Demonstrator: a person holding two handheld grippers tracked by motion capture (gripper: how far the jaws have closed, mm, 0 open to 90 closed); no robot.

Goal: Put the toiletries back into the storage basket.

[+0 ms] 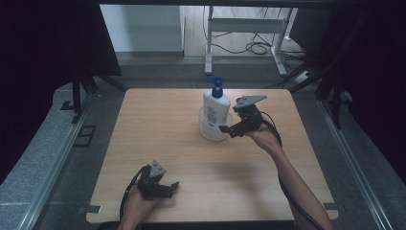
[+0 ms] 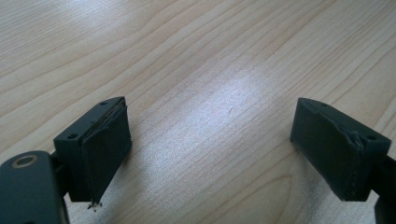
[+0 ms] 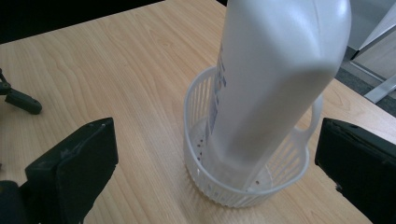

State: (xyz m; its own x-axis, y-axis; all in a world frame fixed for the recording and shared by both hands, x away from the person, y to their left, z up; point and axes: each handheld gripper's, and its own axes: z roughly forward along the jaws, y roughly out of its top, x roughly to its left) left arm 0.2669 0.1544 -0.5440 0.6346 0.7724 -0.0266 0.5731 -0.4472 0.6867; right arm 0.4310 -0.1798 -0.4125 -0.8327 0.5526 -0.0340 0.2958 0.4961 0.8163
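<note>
A white pump bottle [image 1: 216, 104] with a blue pump head stands upright inside a small translucent white slotted basket [image 1: 210, 130] at the table's far middle. In the right gripper view the bottle [image 3: 275, 79] rises out of the basket [image 3: 233, 193] straight ahead and close. My right gripper [image 1: 231, 129] is just right of the basket, pointing at it; its jaws [image 3: 218, 135] stand wide open, one to each side of the basket, touching nothing. My left gripper [image 1: 171, 189] rests near the front edge, open [image 2: 210, 126] over bare wood.
The light wooden table [image 1: 158, 139] has bare room left of the basket and across its middle. Beyond its far edge are a white desk frame [image 1: 244, 28] and floor cables. Dark curtains hang at both sides. Part of the other gripper [image 3: 21, 100] shows at the far left.
</note>
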